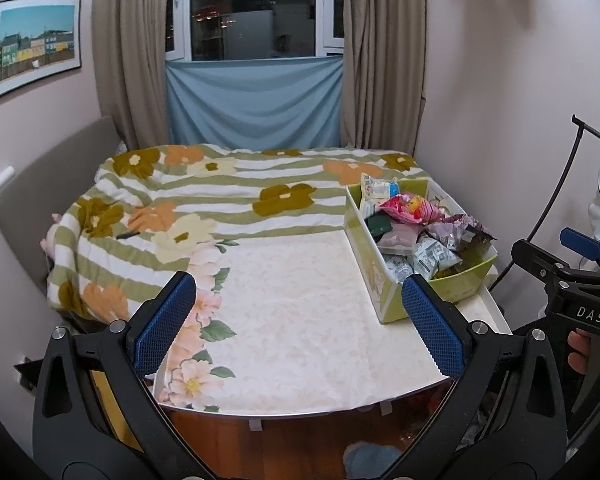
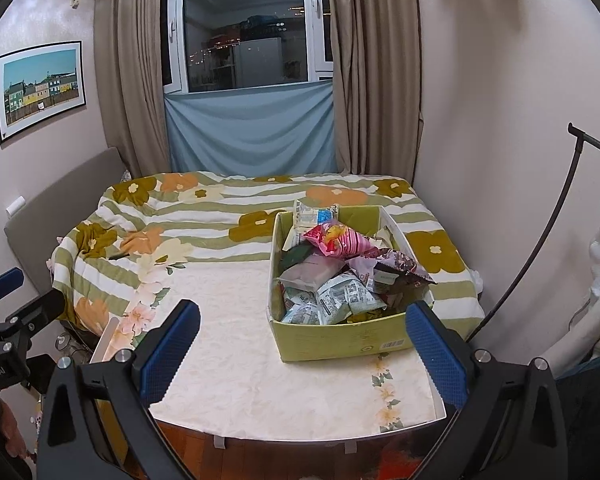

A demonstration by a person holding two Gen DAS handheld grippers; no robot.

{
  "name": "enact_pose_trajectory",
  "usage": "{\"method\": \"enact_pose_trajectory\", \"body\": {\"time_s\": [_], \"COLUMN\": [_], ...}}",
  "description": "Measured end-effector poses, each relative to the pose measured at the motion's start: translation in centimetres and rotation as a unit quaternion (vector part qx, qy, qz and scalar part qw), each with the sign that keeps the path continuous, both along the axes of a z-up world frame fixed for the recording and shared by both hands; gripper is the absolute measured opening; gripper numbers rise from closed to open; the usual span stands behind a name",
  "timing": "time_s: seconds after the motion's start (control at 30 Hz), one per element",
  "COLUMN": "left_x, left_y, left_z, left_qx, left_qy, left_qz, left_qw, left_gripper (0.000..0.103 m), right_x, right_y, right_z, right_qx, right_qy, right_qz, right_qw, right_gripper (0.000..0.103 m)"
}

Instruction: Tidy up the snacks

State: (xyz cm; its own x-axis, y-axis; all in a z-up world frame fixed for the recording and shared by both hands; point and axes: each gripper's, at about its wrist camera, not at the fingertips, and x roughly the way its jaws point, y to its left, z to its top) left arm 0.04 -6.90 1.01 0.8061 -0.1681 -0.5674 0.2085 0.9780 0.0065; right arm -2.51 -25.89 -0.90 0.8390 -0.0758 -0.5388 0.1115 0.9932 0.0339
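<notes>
A green cardboard box (image 2: 340,342) stands on the right part of a table and holds several snack packets (image 2: 332,276): pink, pale blue, dark brown and white ones. It also shows in the left wrist view (image 1: 384,284) at the table's right edge. My left gripper (image 1: 300,320) is open and empty above the table's near middle, left of the box. My right gripper (image 2: 304,352) is open and empty, just before the box's near wall. The right gripper's body also shows in the left wrist view (image 1: 572,280).
The table (image 2: 260,380) has a cream floral cloth and abuts a bed with a flowered striped blanket (image 2: 188,216). Walls close in at the right. A black curved stand (image 2: 548,240) rises at the right. Wooden floor lies below the table's near edge.
</notes>
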Motion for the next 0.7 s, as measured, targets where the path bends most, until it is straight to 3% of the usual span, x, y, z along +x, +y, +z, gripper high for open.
{"method": "enact_pose_trajectory", "body": {"time_s": [0.7], "left_x": [0.60], "left_y": [-0.77], "left_z": [-0.40], "left_qx": [-0.001], "left_qy": [0.008], "left_qz": [0.001], "left_qw": [1.0000], "left_gripper": [0.102], "right_x": [0.21], "right_y": [-0.90], "right_z": [-0.51], "right_qx": [0.004], "right_qy": [0.010], "right_qz": [-0.001], "right_qw": [1.000], "right_gripper": [0.102]}}
